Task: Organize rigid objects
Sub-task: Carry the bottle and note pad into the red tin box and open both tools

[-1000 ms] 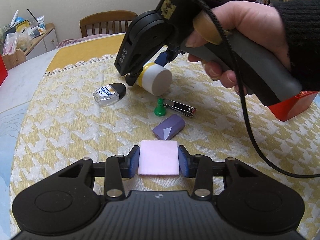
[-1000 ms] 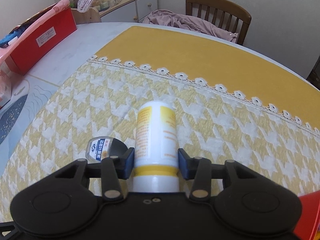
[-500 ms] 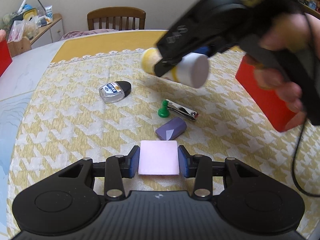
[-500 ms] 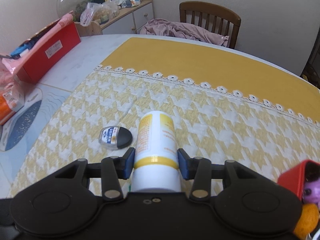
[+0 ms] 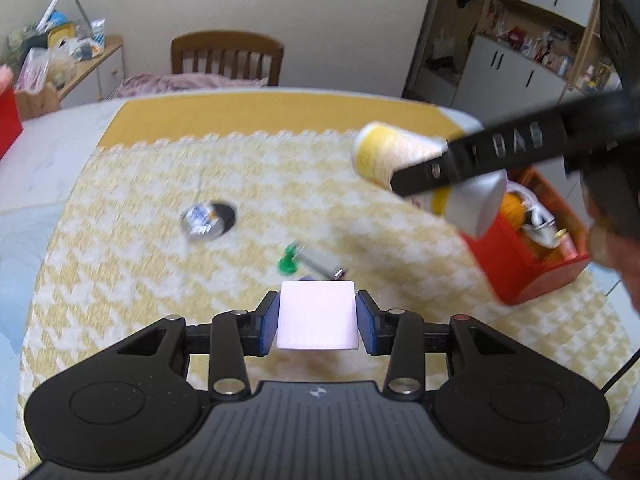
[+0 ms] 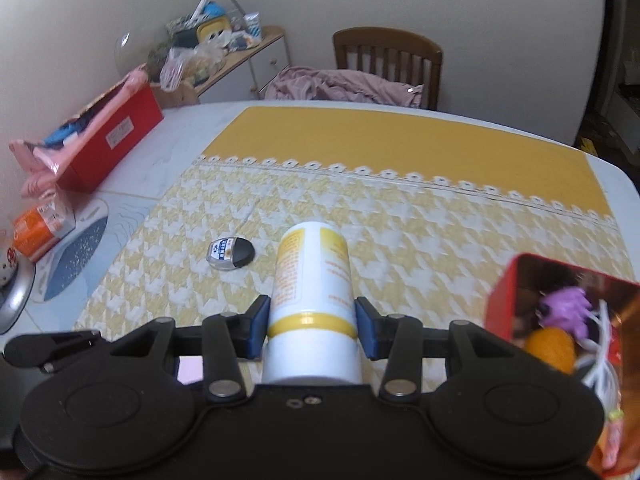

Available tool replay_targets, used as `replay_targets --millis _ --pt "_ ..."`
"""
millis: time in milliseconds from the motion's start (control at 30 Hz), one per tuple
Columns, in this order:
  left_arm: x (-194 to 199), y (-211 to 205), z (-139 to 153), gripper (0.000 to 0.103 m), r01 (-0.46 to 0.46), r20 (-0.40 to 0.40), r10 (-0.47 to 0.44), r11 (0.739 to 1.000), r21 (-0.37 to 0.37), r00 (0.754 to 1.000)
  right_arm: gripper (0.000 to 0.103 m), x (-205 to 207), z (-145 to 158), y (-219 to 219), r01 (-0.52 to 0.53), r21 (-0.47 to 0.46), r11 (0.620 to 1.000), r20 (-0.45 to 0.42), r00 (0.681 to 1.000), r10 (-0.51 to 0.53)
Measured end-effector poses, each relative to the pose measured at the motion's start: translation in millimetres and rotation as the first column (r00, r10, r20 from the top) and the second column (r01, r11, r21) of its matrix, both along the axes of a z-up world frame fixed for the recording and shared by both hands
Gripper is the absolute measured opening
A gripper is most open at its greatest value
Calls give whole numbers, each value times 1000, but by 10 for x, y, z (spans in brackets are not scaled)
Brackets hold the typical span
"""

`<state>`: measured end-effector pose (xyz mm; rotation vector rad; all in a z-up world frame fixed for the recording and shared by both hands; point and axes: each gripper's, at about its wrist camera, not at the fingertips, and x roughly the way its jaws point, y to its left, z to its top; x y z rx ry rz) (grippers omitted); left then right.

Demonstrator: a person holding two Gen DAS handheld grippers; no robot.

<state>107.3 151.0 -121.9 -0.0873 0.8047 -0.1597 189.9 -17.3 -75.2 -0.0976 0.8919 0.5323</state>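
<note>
Nearest the left wrist camera, the left gripper (image 5: 316, 322) pinched a pale pink block (image 5: 317, 320) square between its blue pads, lifted clear of the yellow houndstooth cloth (image 5: 120, 280). The block looked stiff and light, its flat sides giving the pads full contact, so it seemed unlikely to twist in the hold.

Taking the red box (image 5: 520, 256) as the landmark: the right gripper (image 6: 311, 322) clamped a white and yellow bottle (image 6: 312, 276) just above its yellow band, the bottle lying along the fingers with its base pointing away. In the left view the bottle hung in the air just beside the box's near-left corner, not yet over the opening. A smooth round plastic body can roll or slip between flat pads; the hold near the cap shoulder looked sensible, and the bottle was probably light.

Left of the box, on the cloth, lay a green pawn (image 5: 289, 263) touching a nail clipper (image 5: 322, 262). Farther left and well apart from the box sat a small clear and black case (image 6: 231, 255). The box already held an orange ball (image 6: 550, 350) and a purple toy (image 6: 566, 308).
</note>
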Motion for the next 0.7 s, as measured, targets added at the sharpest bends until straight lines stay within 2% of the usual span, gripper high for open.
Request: replay_targets --millis 333,700 --pt "81 -451 447 40 95 79 -93 995 -21 993 44 -246 222 -690 110 69 992 33 993 -112" --pt "305 -1026 511 40 175 85 -174 984 -13 981 44 -349 203 -1549 247 65 967 44 967 -250"
